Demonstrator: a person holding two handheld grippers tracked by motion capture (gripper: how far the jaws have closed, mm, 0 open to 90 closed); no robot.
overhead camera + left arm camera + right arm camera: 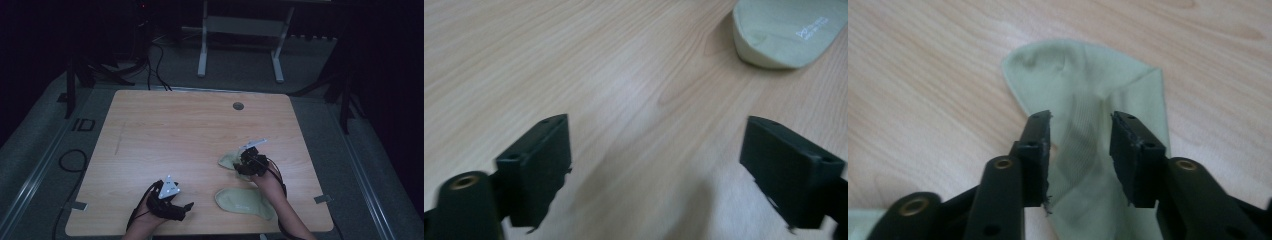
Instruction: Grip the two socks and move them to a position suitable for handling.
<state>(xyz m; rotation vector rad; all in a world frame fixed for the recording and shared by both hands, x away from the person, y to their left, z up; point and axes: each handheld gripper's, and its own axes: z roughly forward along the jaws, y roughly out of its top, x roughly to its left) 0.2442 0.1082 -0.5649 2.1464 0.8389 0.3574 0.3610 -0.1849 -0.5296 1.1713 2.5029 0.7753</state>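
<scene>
Two pale green socks lie on the wooden table (190, 130). One sock (244, 201) lies flat near the front right edge, and its toe end (781, 35) reaches into the upper right of the left gripper view. The other sock (227, 161) (1083, 80) lies under my right gripper (246, 162) (1080, 117). That gripper's jaws stand part open just above the cloth, one on each side of a creased strip. My left gripper (184, 210) (659, 120) hovers wide open over bare wood at the front left, with nothing between its jaws.
A round cable hole (238, 106) sits near the table's far edge. Beyond the table stands a white frame (240, 30) on the grey floor. Cables (70, 161) loop on the floor at the left. My hands are close to the table's front edge.
</scene>
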